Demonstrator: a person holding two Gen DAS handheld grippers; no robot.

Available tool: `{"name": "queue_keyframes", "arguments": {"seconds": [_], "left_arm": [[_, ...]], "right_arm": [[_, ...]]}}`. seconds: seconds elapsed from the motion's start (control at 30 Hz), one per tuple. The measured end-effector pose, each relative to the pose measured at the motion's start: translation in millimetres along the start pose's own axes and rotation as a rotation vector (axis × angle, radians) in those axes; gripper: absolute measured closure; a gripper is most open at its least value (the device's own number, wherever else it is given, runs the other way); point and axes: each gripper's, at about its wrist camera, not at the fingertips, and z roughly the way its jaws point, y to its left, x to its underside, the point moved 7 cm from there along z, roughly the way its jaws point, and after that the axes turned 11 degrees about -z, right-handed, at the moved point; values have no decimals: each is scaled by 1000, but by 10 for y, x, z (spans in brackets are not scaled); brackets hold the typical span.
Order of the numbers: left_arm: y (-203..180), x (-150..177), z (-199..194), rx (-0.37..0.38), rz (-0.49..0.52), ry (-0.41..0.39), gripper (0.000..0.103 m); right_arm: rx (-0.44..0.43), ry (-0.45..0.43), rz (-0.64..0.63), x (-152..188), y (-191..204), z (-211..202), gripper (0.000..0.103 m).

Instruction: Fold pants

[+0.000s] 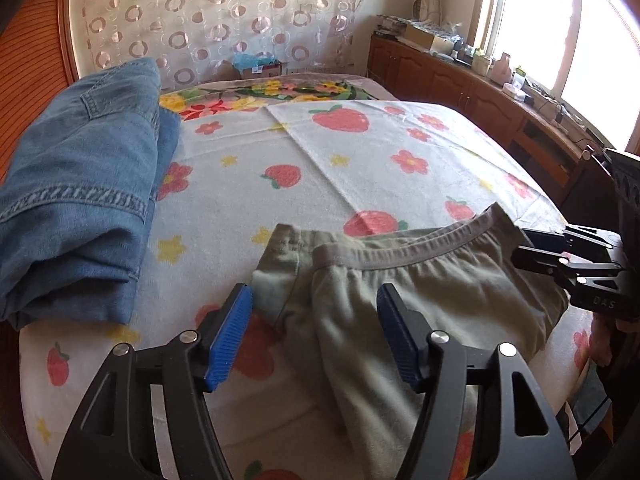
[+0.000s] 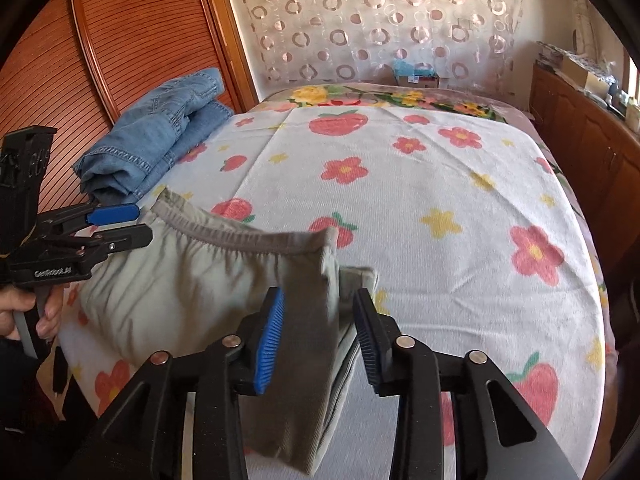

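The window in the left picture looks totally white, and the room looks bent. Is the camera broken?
No. Left wrist view: the window is blown out by daylight, and the fisheye curves the bed. Right wrist view: same bending, and the grey pants look blurred near the right gripper.

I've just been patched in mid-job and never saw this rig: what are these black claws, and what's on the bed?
They are hand-held grippers, one in each of a person's hands, each with a fisheye camera looking along its fingers. The left view shows the left gripper, open over the grey-green pants. The right view shows the right gripper, open around the raised waistband edge. The pants lie on a strawberry-print blanket; folded jeans sit farther left. Neither gripper has clamped down.
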Motion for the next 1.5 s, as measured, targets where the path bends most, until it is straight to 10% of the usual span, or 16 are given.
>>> {"name": "queue_keyframes", "arguments": {"seconds": [1.23, 1.5], "left_arm": [[82, 97, 124, 13, -10, -1, 25], [103, 6, 132, 80, -76, 16, 48]], "right_arm": [[-46, -12, 61, 34, -1, 23, 74], [-21, -14, 40, 24, 51, 34, 74]]}}
